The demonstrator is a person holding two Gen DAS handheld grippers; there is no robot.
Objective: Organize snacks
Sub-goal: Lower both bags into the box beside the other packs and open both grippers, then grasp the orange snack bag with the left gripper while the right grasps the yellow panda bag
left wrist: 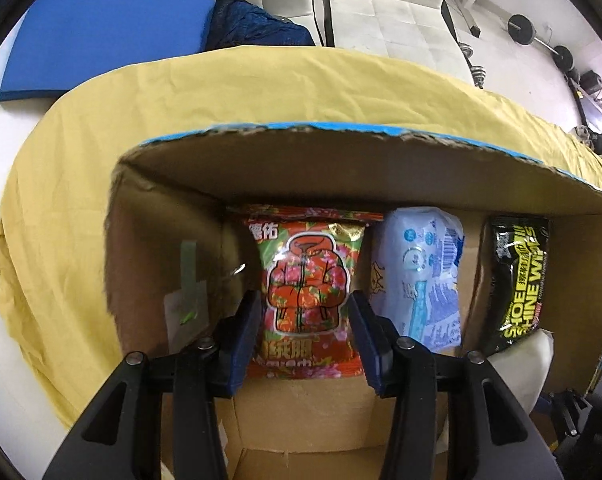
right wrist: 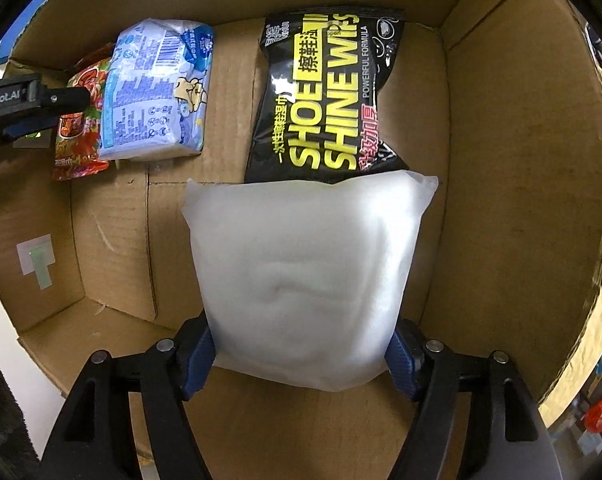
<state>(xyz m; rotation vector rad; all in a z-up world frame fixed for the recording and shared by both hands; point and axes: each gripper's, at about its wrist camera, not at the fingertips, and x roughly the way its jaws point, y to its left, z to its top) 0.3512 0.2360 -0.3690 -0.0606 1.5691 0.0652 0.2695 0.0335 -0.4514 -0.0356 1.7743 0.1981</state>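
A cardboard box (left wrist: 173, 240) lies open on a yellow cloth. Inside it, my left gripper (left wrist: 307, 332) is shut on a red and green snack packet (left wrist: 309, 280) printed with a padded jacket. To its right lie a pale blue packet (left wrist: 425, 276) and a black "Shoe Shine Wipes" pack (left wrist: 521, 280). In the right wrist view my right gripper (right wrist: 301, 344) is shut on a plain white pouch (right wrist: 305, 268) that overlaps the lower edge of the black wipes pack (right wrist: 325, 96). The blue packet (right wrist: 157, 88), the red packet (right wrist: 81, 128) and the left gripper's fingers (right wrist: 37, 100) show at the upper left.
The box floor (right wrist: 113, 240) is bare cardboard at the near left, with a taped label on the left wall (right wrist: 35, 258). The yellow cloth (left wrist: 261, 92) covers the table. Beyond it are a blue mat (left wrist: 101, 28), white chairs (left wrist: 385, 4) and gym weights (left wrist: 541, 40).
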